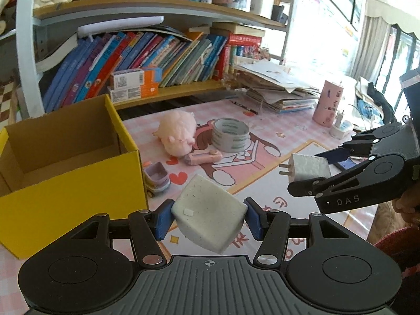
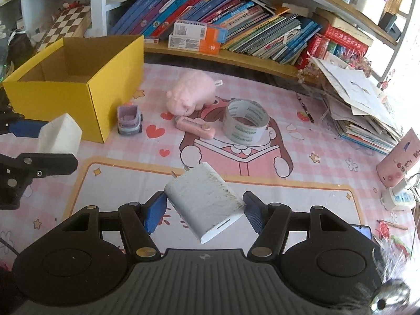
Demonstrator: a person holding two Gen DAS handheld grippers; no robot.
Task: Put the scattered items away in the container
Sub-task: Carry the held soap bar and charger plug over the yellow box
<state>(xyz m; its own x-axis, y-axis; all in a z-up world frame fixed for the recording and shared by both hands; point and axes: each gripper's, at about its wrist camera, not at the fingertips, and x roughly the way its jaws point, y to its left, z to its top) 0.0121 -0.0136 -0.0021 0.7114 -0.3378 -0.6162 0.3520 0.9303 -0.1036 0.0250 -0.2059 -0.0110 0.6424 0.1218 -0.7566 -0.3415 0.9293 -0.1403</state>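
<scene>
My left gripper is shut on a white foam block, held above the mat to the right of the open yellow cardboard box. My right gripper is shut on a white plug charger, prongs pointing away. The same charger shows in the right gripper at the right of the left wrist view. On the mat lie a pink plush toy, a tape roll, a pink utility knife and a small purple toy truck.
A bookshelf with leaning books runs along the back. A stack of papers and books sits at the right, beside a pink cylinder. A marker pen lies near the stack. A phone lies at the right edge.
</scene>
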